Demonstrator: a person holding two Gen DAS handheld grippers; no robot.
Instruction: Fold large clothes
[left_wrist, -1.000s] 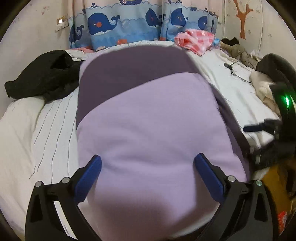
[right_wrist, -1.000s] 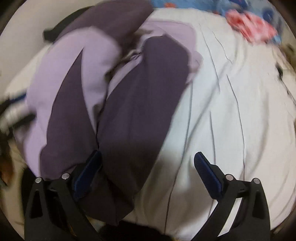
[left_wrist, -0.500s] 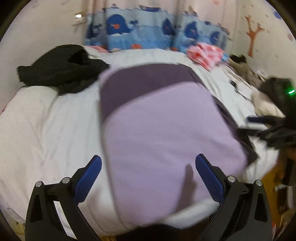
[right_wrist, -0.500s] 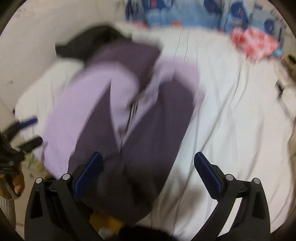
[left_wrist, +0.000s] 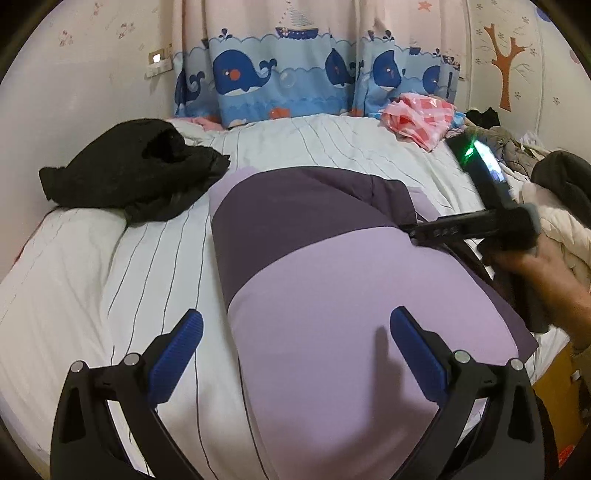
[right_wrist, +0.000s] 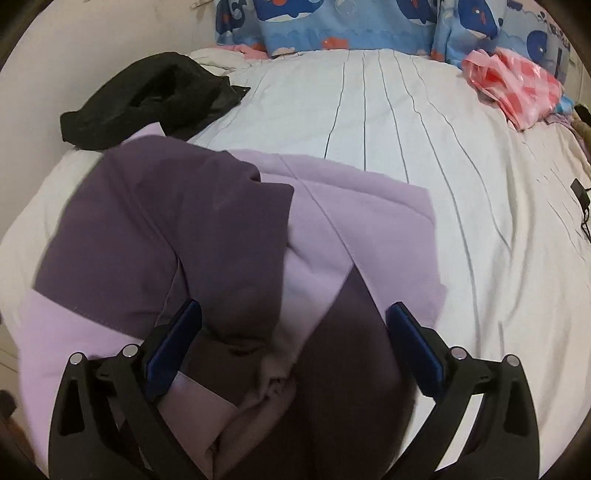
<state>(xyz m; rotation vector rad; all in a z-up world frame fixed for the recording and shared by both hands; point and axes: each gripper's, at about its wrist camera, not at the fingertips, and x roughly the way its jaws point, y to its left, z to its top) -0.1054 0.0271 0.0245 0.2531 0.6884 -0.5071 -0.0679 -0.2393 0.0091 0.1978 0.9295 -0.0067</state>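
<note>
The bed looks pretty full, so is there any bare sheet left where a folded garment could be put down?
Yes. The widest bare stretch of striped sheet lies between the purple garment, the black clothing and the pink checked bag. A narrower strip runs along the purple garment's left, below the black clothing. The right edge is crowded with piled clothes.

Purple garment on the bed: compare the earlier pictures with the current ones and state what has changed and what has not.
The right hand-held gripper has swung in from the bed's right edge to hover, open, over the purple garment, over its bunched right-hand folds. The left hand-held gripper pulled back a little, open, gripping nothing. The garment keeps its folded shape; the black garment and pink checked cloth stayed put.
</note>
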